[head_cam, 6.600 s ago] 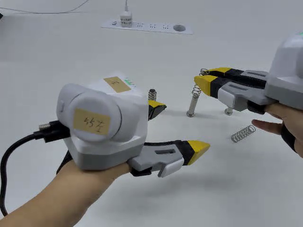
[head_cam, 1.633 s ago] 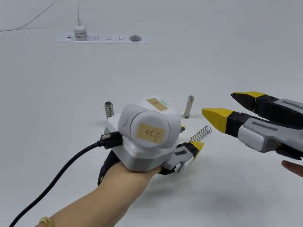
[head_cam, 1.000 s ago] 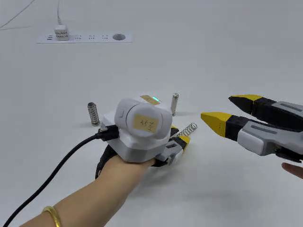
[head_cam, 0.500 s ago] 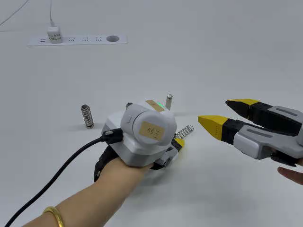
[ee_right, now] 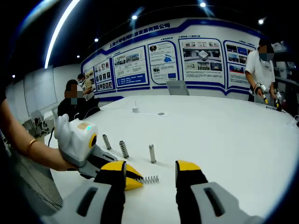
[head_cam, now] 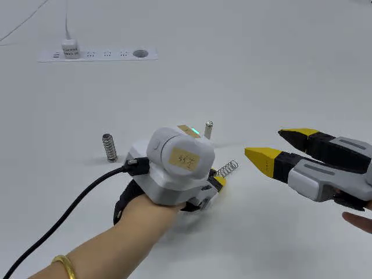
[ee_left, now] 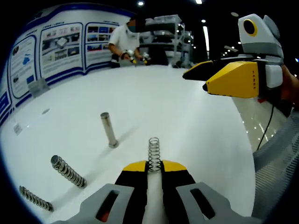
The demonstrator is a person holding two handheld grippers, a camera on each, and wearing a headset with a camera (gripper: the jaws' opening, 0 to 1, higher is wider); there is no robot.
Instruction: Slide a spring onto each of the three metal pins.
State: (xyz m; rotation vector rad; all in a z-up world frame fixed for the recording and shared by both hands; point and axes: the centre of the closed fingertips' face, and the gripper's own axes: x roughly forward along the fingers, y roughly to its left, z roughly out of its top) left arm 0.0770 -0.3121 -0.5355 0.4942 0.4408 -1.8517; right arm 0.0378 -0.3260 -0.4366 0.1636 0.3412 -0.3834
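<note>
My left forearm reaches in from the lower left of the head view, a gold bangle (head_cam: 63,264) on the wrist. A black cable (head_cam: 70,203) trails off the back of my left gripper (head_cam: 218,178). That gripper sits low over the white table (head_cam: 261,70), nose pointing away and to the right. Its jaws are pinched on one end of a spring (ee_left: 154,151), which juts straight out past the yellow tips.

The bare pin (head_cam: 208,129) stands upright just beyond the gripper's body, apart from the spring. A sprung pin (ee_right: 124,149) stands beside it, and a second sprung pin (ee_right: 107,142) beyond that.

My right gripper (head_cam: 264,143) comes in from the right edge, held about level above the table. Its jaws are spread wide with nothing gripped, tips aimed left toward the spring without touching it.
</note>
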